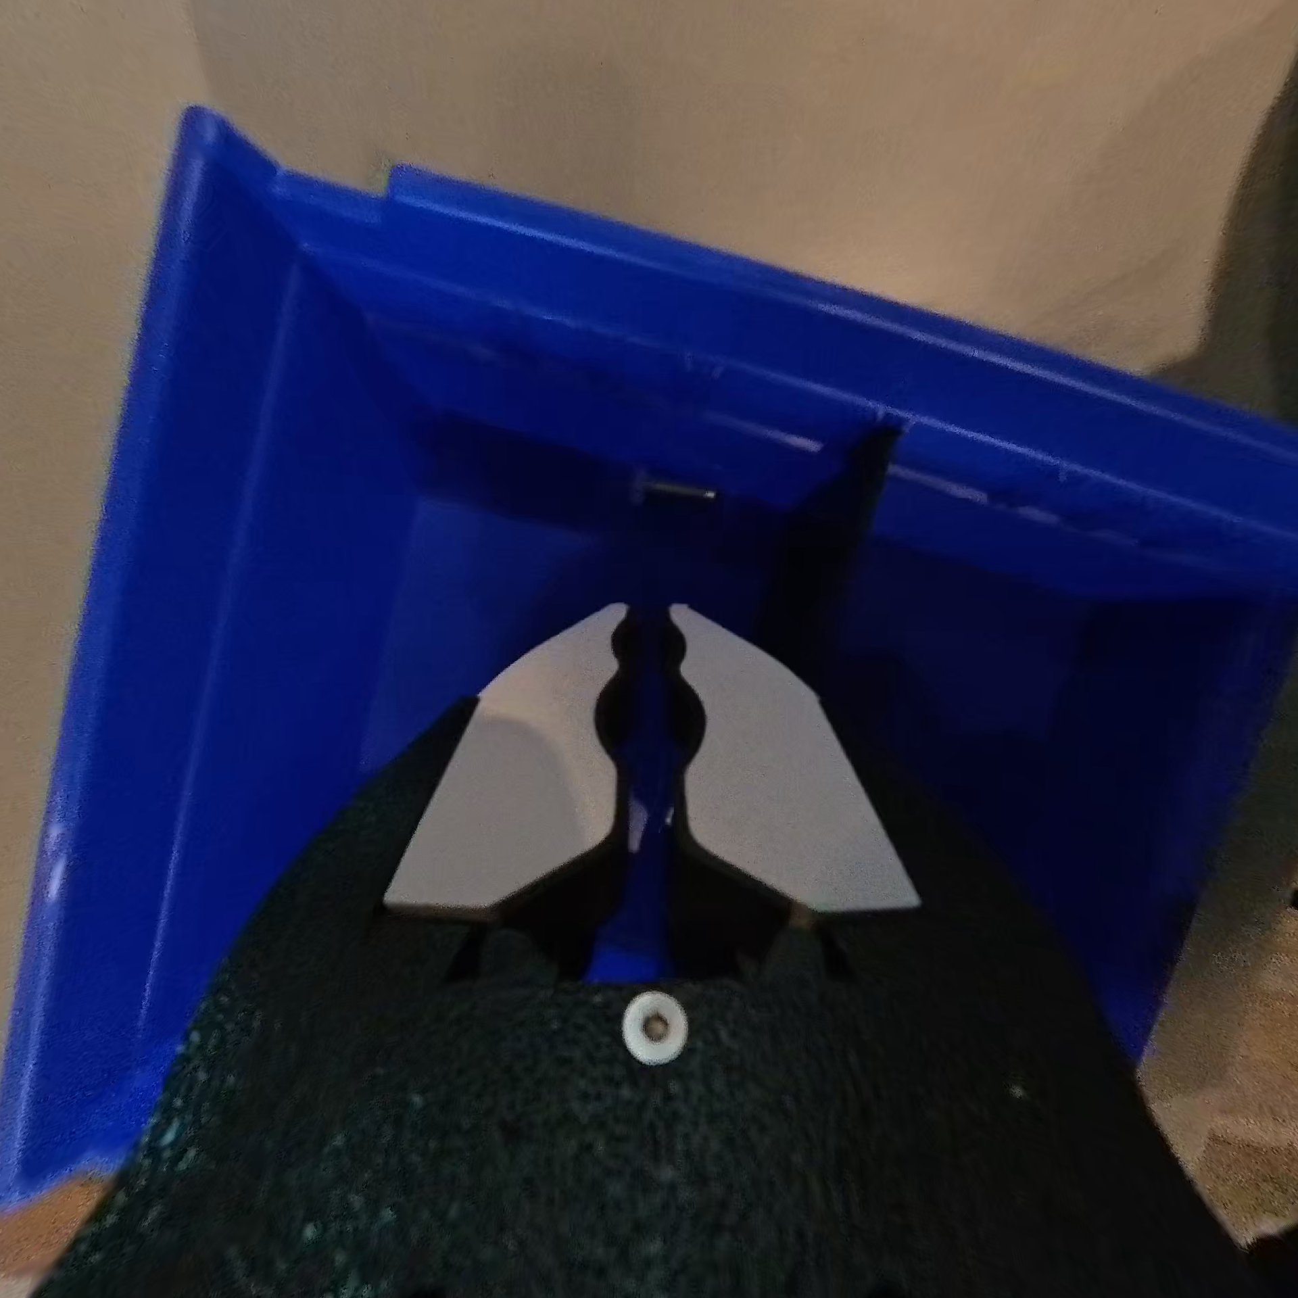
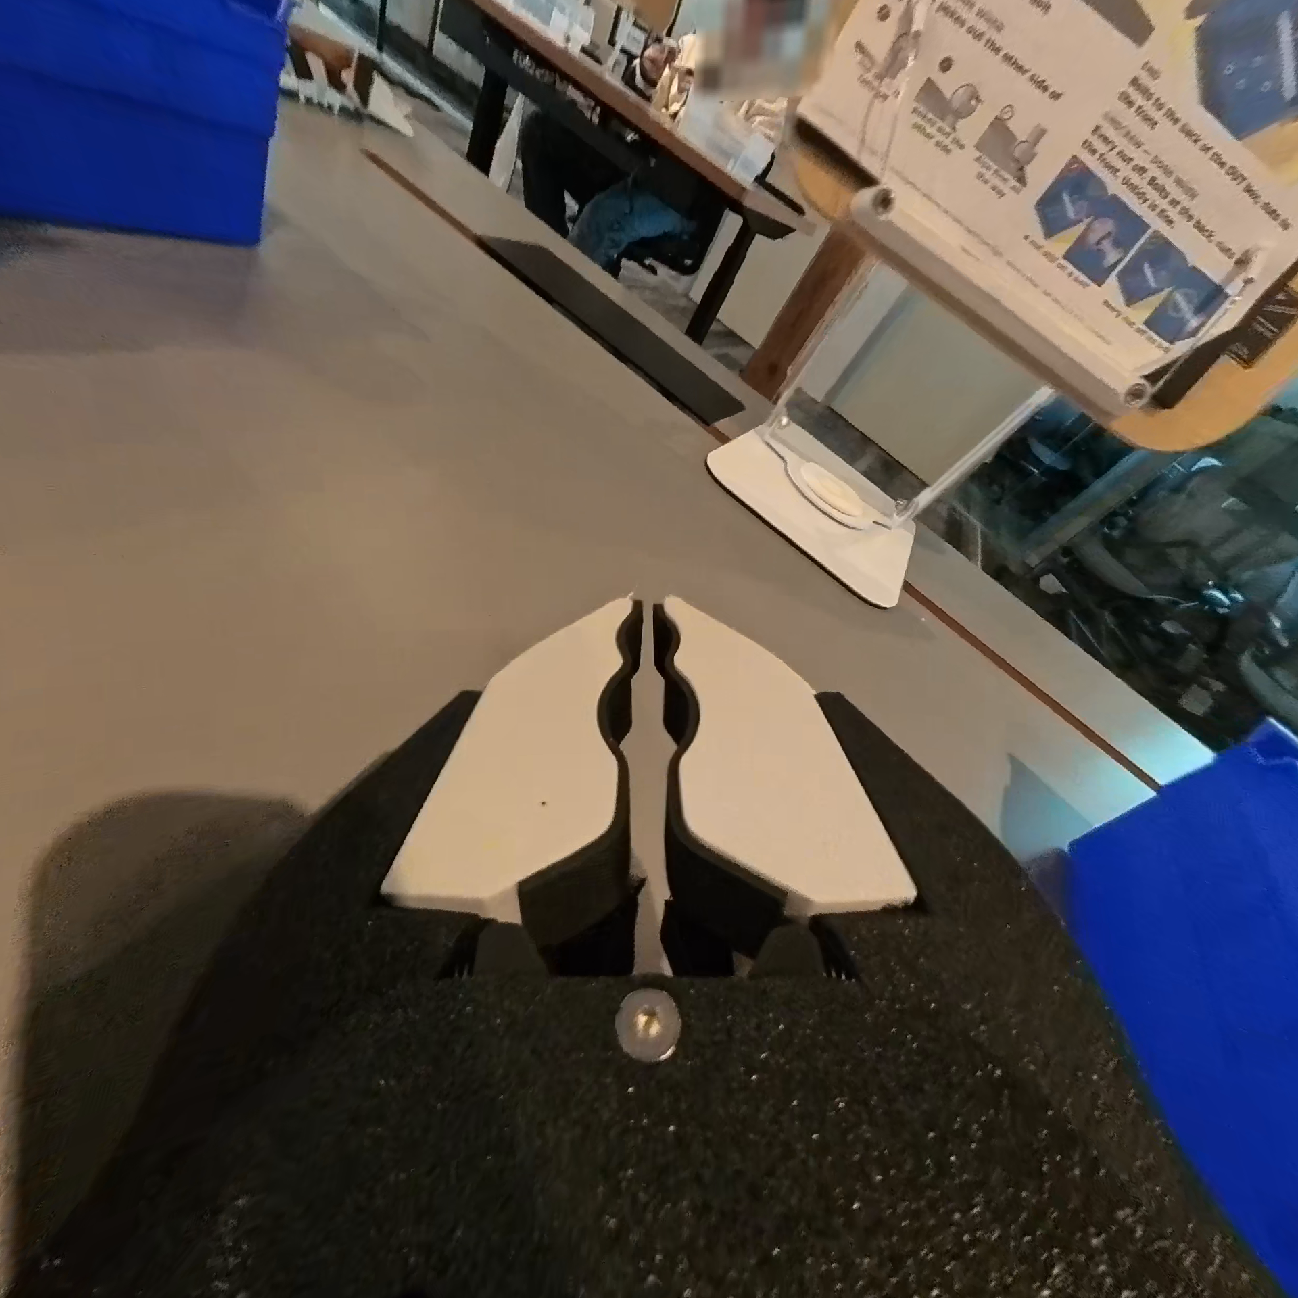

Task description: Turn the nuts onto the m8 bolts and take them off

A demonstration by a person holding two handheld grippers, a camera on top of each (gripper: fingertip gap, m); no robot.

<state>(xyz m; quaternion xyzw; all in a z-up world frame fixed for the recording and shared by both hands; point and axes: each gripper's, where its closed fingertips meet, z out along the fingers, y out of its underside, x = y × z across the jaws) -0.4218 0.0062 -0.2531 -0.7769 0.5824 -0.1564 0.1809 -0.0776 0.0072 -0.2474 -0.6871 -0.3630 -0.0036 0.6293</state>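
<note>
In the left wrist view my left gripper [image 1: 650,612] reaches into a blue bin [image 1: 232,562]. Its fingers [image 1: 562,702] are closed on the shaft of a dark bolt [image 1: 676,495], which sticks out past the tips towards the bin's back wall. The bolt's far end shows a thin metal glint, and the picture is blurred. I see no nut. In the right wrist view my right gripper [image 2: 647,602] hovers over the grey table [image 2: 351,492]. Its pads are together except for a thin slit, with only table showing through.
A dark divider [image 1: 860,506] splits the bin to the right of the bolt. In the right wrist view a blue bin [image 2: 1194,983] stands at the lower right and more blue bins [image 2: 133,119] at the upper left. An instruction sheet in a clear stand [image 2: 815,506] is ahead on the right. Left tips to right tips: about 35 cm.
</note>
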